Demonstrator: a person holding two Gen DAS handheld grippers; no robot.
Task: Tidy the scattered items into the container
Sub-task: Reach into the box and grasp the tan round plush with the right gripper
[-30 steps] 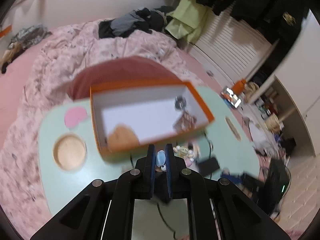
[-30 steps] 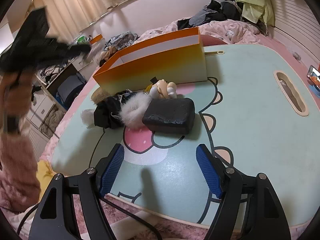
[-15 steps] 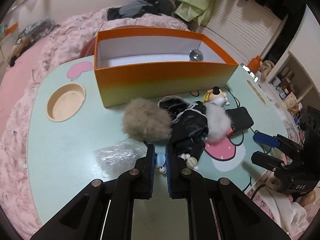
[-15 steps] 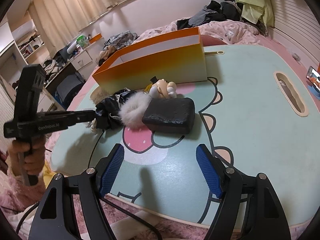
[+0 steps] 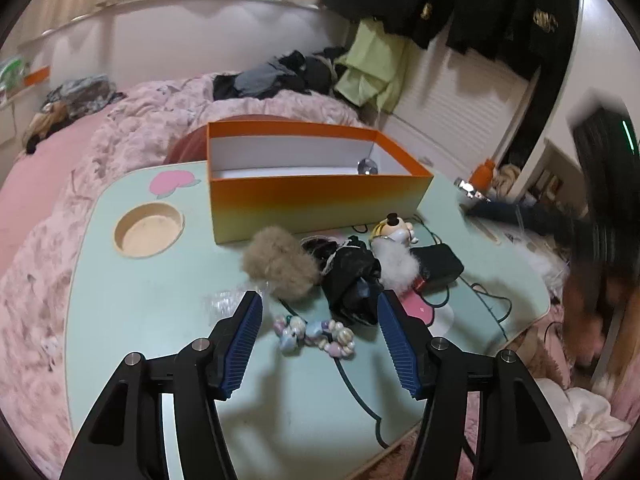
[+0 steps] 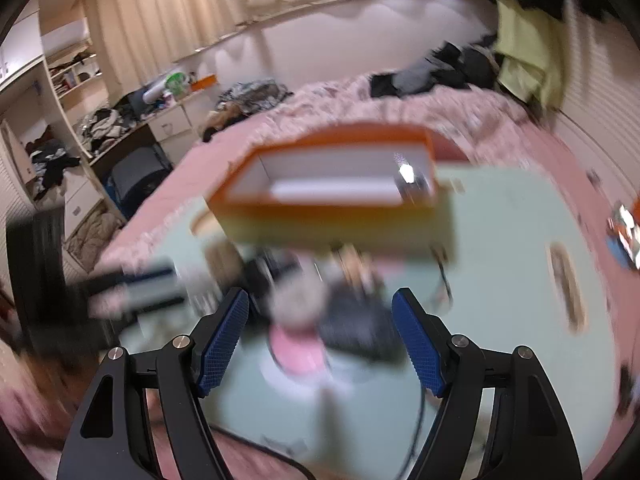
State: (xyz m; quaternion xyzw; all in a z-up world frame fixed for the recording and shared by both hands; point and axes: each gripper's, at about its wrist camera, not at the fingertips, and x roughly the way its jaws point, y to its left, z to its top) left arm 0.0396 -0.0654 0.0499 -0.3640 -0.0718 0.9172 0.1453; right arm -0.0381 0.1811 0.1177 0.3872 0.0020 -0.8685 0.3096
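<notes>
The orange box [image 5: 320, 200] stands open on the mint table [image 5: 160, 312]; a shiny round thing [image 5: 367, 166] lies inside. In front lie a beige fur puff [image 5: 278, 263], a black cloth bundle [image 5: 352, 276], a white fur piece [image 5: 394, 266], a small figurine [image 5: 394, 230], a black case [image 5: 438, 266] and a pastel bead bracelet [image 5: 314, 336]. My left gripper [image 5: 320, 332] is open, with the bracelet on the table between its fingers. My right gripper [image 6: 320, 340] is open and empty above the blurred pile [image 6: 352, 320], facing the box [image 6: 336, 216].
A round cup recess [image 5: 148, 230] is in the table's left part. A black cable [image 5: 360, 392] runs across the front. A crinkled clear wrapper [image 5: 228, 300] lies by the left finger. A pink bed [image 5: 120, 132] lies behind the table. The right wrist view is motion-blurred.
My left gripper has opened and let go of the bead bracelet, which now lies on the table. My right gripper has lifted and swung toward the box, blurring its view.
</notes>
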